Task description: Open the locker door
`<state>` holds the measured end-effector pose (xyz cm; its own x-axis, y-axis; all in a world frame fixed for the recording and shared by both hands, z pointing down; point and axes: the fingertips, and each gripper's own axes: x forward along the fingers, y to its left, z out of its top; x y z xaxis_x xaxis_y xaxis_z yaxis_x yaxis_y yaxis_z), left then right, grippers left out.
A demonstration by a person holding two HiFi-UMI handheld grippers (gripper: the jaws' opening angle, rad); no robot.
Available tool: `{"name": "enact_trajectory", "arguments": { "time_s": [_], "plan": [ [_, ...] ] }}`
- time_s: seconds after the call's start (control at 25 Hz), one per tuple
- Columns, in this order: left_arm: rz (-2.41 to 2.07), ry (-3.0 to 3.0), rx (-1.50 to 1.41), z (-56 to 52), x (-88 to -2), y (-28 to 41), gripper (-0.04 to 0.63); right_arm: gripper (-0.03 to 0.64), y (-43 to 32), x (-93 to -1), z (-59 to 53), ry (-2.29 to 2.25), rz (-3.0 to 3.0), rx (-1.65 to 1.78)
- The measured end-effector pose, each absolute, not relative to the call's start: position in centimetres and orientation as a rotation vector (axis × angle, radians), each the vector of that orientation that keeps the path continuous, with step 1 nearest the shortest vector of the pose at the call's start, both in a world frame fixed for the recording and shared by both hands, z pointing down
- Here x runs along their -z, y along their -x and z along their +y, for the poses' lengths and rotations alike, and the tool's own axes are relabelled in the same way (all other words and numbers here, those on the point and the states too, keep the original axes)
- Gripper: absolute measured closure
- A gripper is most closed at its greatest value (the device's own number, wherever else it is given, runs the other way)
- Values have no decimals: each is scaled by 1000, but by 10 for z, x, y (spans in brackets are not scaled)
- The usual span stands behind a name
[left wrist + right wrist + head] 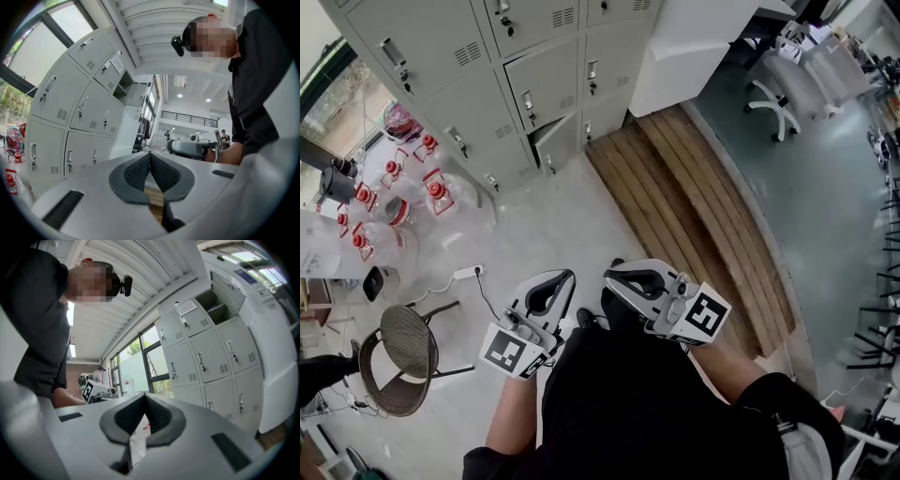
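**Spotter:** Where is the pale grey metal locker bank (487,56) from your jaws?

**Me:** In the head view it's ahead and off to my left, well apart from both tools. My left gripper (555,281) is on the nearer side. The right gripper (623,278) sits just beside it, further from the doors.

**Spotter:** And the jaws?

**Me:** Both pairs are pressed together with the pads meeting and nothing between them. Neither pair points at the lockers. In the left gripper view they lie left of the tips, and in the right gripper view they lie to the right.

**Spotter:** Which way do the doors face?

**Me:** Out across the floor, toward me. The slim metal door handles (528,101) stand upright, so their long axis is vertical. One low door (551,141) looks slightly ajar, but I can't tell which door is meant. I judge I'll need to swing left and part the jaws before reaching.
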<state>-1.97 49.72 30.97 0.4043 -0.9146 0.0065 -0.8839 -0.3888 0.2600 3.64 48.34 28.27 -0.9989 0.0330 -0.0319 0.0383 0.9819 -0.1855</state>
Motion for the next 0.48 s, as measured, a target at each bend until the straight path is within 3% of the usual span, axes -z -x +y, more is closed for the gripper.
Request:
{"name": "enact_trajectory", "arguments": {
  "time_s": [0.48],
  "plan": [
    [-1623,-2472,77,370,-275,30,578,609,-8,-260,341,-131,3009,329]
  ]
}}
